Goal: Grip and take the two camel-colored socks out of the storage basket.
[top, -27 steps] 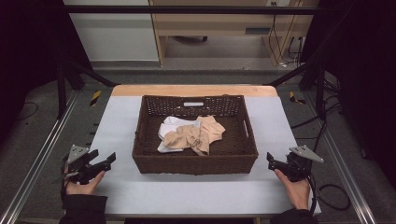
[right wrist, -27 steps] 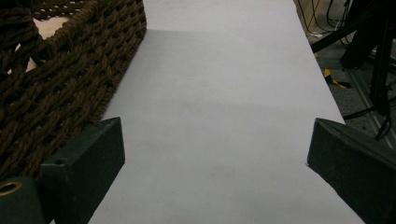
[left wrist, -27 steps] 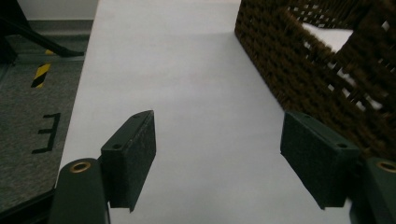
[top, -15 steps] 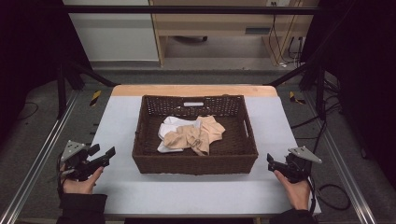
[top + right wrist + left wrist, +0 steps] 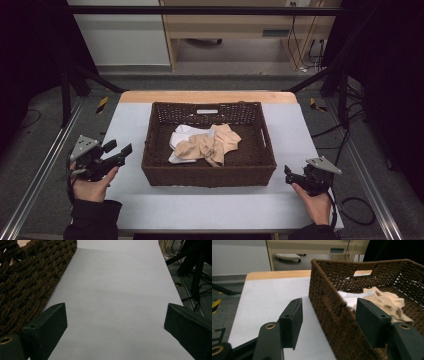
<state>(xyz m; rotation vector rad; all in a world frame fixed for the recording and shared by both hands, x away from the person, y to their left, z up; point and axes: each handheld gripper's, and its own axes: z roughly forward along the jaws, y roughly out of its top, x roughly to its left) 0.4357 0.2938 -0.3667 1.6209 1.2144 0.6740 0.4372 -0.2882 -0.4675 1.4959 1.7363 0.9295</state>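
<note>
The basket [image 5: 209,170] is dark brown woven wicker, rough and ropey in its twisted strands. Inside it lie soft, crumpled cloths: a beige cloth [image 5: 210,145] and a white cloth [image 5: 181,140], both matt. The table [image 5: 210,210] has a smooth, matt pale grey top with a wood far edge. The gripper pads [image 5: 292,322] look like matt black foam

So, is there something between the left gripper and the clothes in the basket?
Yes. The basket's left wall stands between the open left gripper and the beige cloth and white cloth inside. From above nothing visible covers them.
</note>
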